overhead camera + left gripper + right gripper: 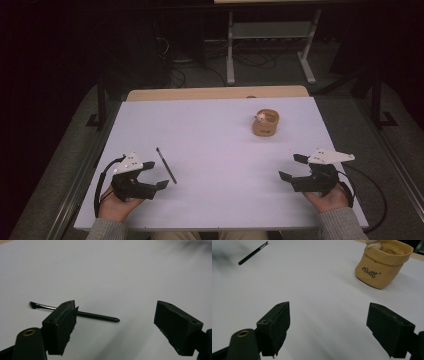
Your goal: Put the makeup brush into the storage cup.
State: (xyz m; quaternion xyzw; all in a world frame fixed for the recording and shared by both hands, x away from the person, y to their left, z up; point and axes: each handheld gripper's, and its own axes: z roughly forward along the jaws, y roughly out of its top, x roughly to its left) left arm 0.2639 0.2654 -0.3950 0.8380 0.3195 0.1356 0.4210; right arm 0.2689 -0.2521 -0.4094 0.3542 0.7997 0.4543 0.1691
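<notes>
Left gripper (pixel 154 174) jaws wide apart, empty. Just beside it lies the brush (pixel 166 165): thin, black handle, silver ferrule, dark angled bristles, flat on white table (pixel 215 150). Tan pot (pixel 265 123) far right. Right gripper (pixel 291 166) released, empty.

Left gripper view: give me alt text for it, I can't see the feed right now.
The left gripper hangs open above the white table, nothing between its black jaws. A thin black brush lies flat just beyond them, bristles toward the picture's left, partly hidden by the left-hand jaw.
</notes>
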